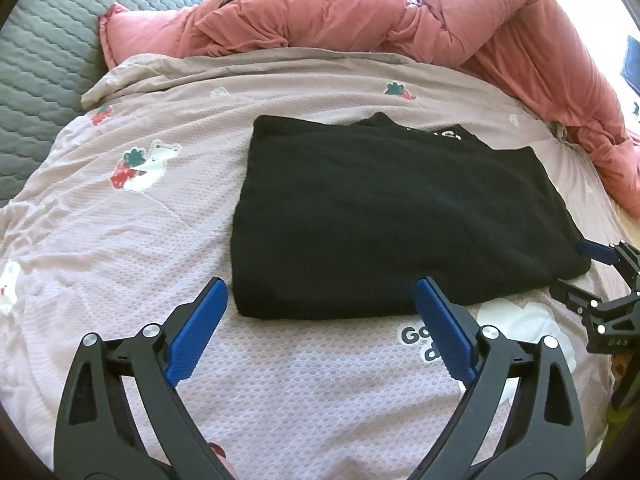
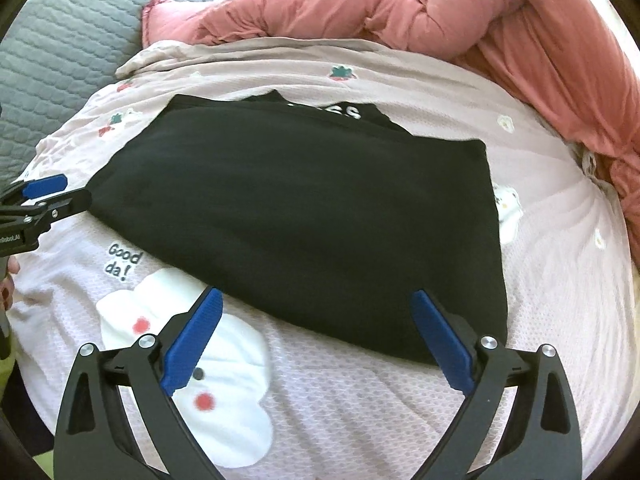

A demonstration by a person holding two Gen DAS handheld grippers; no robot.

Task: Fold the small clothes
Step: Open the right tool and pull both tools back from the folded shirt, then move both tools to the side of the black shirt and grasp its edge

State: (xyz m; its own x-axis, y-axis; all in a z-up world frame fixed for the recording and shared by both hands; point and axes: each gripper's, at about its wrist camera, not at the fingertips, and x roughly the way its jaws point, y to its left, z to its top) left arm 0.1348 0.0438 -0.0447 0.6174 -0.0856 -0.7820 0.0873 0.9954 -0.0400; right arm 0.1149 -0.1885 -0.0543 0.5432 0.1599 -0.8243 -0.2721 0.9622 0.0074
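A black garment (image 1: pixel 392 212) lies folded into a rough rectangle on the pale pink patterned bedcover (image 1: pixel 120 248). White lettering shows at its far edge. My left gripper (image 1: pixel 322 292) is open and empty just short of the garment's near edge. My right gripper (image 2: pixel 316 300) is open and empty, its blue fingertips (image 2: pixel 430 312) over the garment's near edge (image 2: pixel 304 208). The right gripper also shows at the right edge of the left wrist view (image 1: pixel 600 276), beside the garment's right corner. The left gripper shows at the left of the right wrist view (image 2: pixel 44 196).
A bunched salmon-pink duvet (image 1: pixel 400 20) lies along the far side and right of the bed. A grey quilted cover (image 1: pixel 44 52) is at the far left. The bedcover (image 2: pixel 560 280) has cartoon prints and a white cloud with "Good day" text (image 2: pixel 124 266).
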